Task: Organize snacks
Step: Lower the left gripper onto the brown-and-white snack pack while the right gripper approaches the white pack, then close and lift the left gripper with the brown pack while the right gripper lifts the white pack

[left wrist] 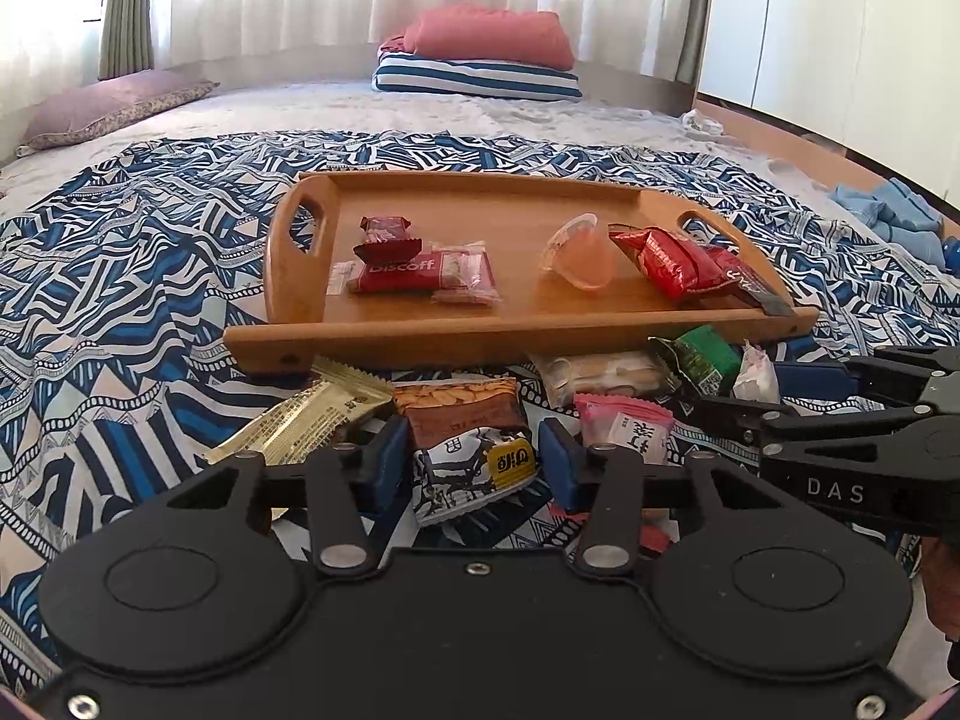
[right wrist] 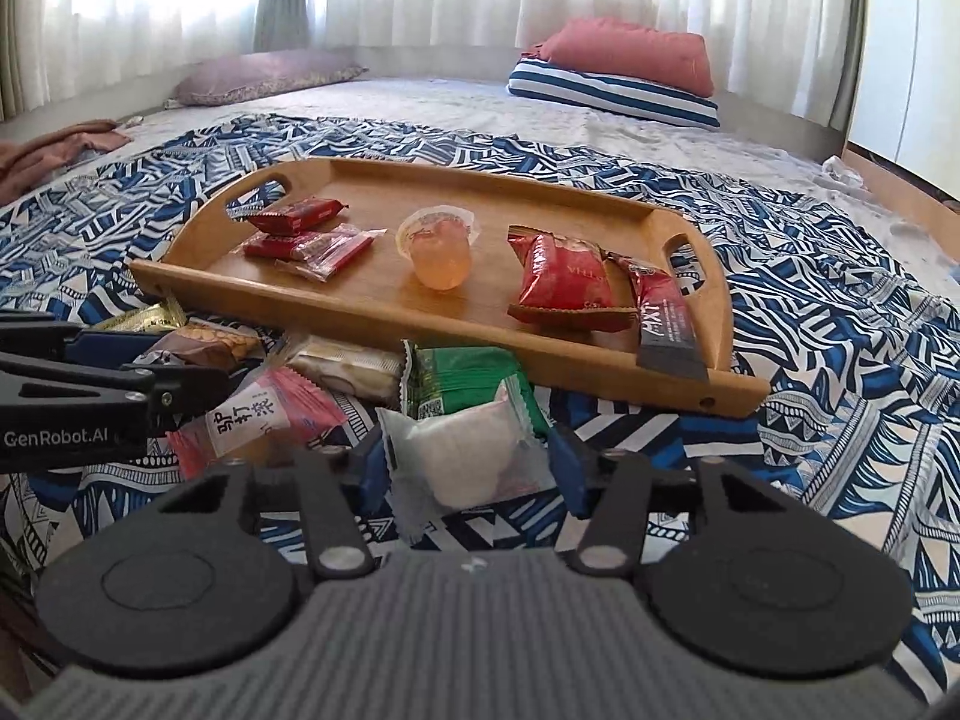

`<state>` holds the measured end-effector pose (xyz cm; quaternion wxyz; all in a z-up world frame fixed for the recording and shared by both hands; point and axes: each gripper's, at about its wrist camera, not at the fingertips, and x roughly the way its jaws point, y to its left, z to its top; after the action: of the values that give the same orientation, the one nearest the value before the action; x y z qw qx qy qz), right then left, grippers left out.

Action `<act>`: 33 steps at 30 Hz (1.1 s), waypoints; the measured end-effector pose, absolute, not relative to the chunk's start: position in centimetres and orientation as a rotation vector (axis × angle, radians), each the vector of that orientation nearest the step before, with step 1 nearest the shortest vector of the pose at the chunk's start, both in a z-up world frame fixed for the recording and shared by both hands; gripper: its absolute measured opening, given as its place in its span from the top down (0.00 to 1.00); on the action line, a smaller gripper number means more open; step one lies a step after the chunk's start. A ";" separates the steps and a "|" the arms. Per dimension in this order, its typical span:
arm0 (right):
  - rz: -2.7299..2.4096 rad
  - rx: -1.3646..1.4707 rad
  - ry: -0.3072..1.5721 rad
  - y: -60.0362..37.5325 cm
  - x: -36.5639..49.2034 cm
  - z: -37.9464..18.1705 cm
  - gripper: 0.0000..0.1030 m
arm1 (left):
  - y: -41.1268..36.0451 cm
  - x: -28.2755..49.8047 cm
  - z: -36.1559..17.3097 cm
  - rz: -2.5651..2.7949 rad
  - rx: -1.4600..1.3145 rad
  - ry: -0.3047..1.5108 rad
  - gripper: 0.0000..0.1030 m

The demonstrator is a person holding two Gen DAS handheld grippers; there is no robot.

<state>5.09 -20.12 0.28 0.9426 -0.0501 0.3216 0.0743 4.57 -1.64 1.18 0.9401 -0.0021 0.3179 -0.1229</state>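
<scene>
Your left gripper [left wrist: 474, 459] jaws clasp a black-and-white snack packet [left wrist: 474, 471]; your right gripper [right wrist: 471, 462] jaws straddle a white wrapped sweet [right wrist: 468, 456], contact unclear.

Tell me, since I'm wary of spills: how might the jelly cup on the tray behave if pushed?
The jelly cup lies tipped on the wooden tray, so its round tapered wall would probably roll in a curve. Its thin clear plastic looks squashable, likely slippery.
</scene>
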 end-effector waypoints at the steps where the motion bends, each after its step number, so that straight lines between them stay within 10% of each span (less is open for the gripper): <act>1: 0.148 -0.096 0.652 -20.3 4.9 0.4 0.48 | -1.7 4.4 1.3 -0.251 -0.002 0.649 0.57; 15: 0.142 -0.076 0.630 -21.2 4.1 2.2 0.79 | -1.0 4.5 4.1 -0.257 0.029 0.602 0.58; 33: 0.110 0.004 0.574 -21.7 6.1 6.0 0.80 | 1.1 8.1 7.7 -0.240 -0.041 0.592 0.58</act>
<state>6.08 -21.73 6.00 0.9576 0.0017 0.2829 0.0544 8.10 1.13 7.66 0.9492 -0.0201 0.2911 -0.1178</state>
